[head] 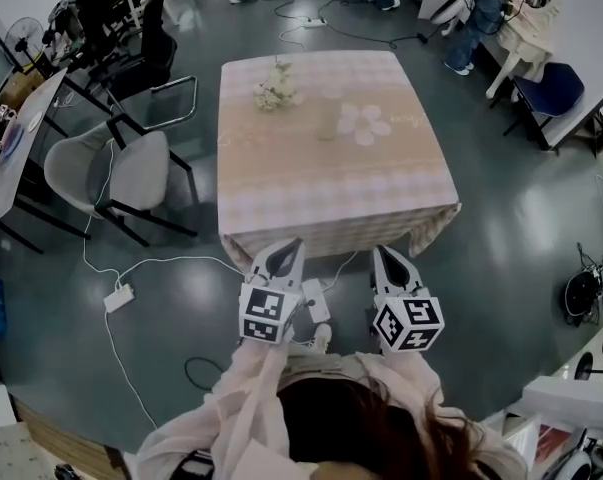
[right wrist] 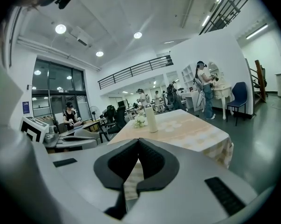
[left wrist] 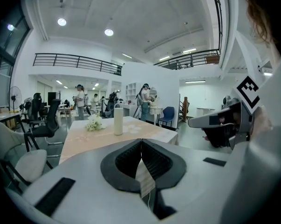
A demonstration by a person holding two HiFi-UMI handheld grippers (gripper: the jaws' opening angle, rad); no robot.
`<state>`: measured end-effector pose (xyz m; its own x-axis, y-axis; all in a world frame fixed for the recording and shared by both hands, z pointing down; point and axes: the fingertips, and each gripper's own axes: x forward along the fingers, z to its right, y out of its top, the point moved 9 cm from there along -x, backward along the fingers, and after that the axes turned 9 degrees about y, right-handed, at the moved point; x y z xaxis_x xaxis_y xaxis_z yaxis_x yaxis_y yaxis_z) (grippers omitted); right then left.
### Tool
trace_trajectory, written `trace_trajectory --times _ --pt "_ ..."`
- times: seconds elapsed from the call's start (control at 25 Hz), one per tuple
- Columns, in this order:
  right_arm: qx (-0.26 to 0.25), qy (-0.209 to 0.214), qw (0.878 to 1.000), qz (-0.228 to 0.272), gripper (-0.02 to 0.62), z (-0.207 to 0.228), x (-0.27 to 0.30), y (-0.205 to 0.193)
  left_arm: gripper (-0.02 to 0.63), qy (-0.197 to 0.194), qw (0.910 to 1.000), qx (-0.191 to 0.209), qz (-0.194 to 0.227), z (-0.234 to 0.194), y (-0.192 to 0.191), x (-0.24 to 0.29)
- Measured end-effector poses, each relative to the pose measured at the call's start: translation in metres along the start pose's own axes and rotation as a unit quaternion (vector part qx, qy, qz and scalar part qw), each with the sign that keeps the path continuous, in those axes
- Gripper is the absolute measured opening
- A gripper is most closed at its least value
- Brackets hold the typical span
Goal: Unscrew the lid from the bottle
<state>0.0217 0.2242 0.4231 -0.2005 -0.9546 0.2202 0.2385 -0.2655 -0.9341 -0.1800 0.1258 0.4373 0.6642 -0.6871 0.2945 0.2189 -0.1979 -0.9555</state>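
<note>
A pale, upright bottle (head: pixel 328 123) stands on a table (head: pixel 281 208) covered with a checked cloth, beside a small bunch of white flowers (head: pixel 274 90). Both grippers hover short of the table's near edge, over the floor. My left gripper (head: pixel 295 244) and right gripper (head: pixel 380 251) are both shut with nothing between the jaws. In the left gripper view the bottle (left wrist: pixel 118 121) stands far ahead beyond the shut gripper (left wrist: pixel 141 141), with the flowers (left wrist: pixel 94 123) left of it. From the right gripper view the bottle (right wrist: pixel 151 119) is likewise distant past the shut gripper (right wrist: pixel 138 141).
Grey chairs (head: pixel 131 173) stand left of the table. A power strip (head: pixel 119 296) and cables lie on the floor near my feet. A blue chair (head: pixel 546 93) and people working at other tables are at the far back and right.
</note>
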Motion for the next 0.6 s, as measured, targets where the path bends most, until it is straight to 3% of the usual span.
trace_trajectory --times 0.6 --pt "0.011 -0.007 1.000 -0.004 0.012 0.019 -0.009 -0.004 0.026 -0.004 0.9999 0.009 -0.005 0.017 0.001 0.007"
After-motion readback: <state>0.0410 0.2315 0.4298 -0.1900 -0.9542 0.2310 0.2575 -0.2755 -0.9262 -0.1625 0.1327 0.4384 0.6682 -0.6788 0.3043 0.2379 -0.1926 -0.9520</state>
